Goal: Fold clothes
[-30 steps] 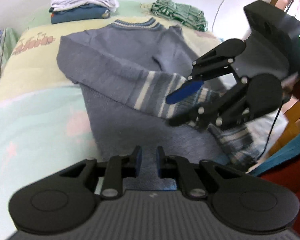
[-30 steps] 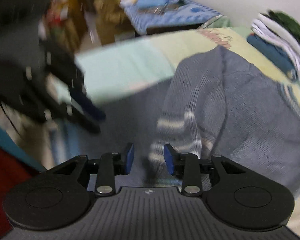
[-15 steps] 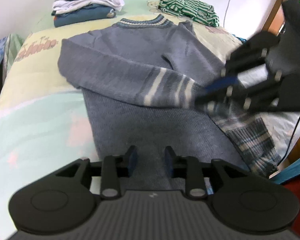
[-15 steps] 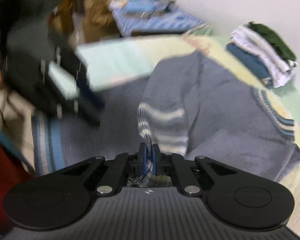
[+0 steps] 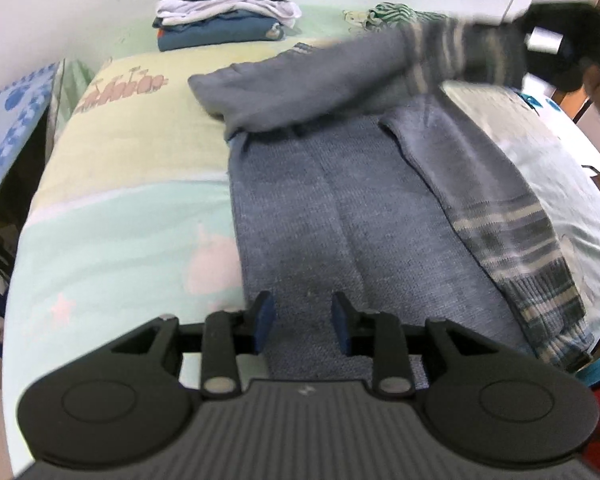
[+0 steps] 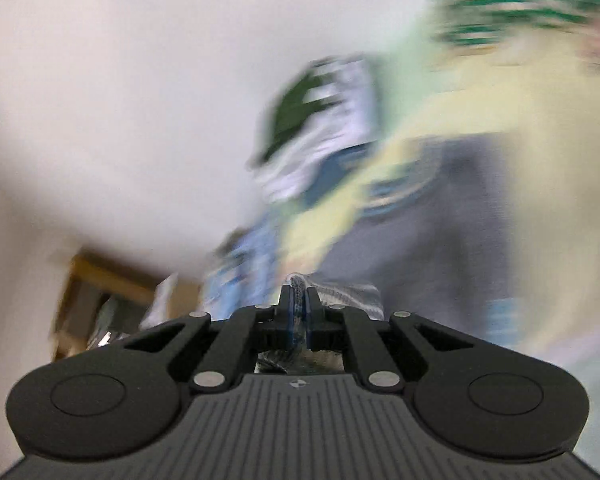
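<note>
Grey-blue knit, the sweater [image 5: 320, 200] lies flat on the bed [image 5: 120, 220] with its long axis running from my left gripper [image 5: 302, 316], whose fingers are spread over the near hem, away to the collar at the far end. One striped sleeve [image 5: 440, 52] is lifted off the body and stretched to the far right, its cuff pinched in my right gripper [image 6: 298, 312], so that hand is nearer to it. The other sleeve [image 5: 500, 216] lies along the right edge.

Right gripper [image 6: 298, 312] fingers clamped together, raised; left gripper [image 5: 302, 322] fingers parted.
</note>
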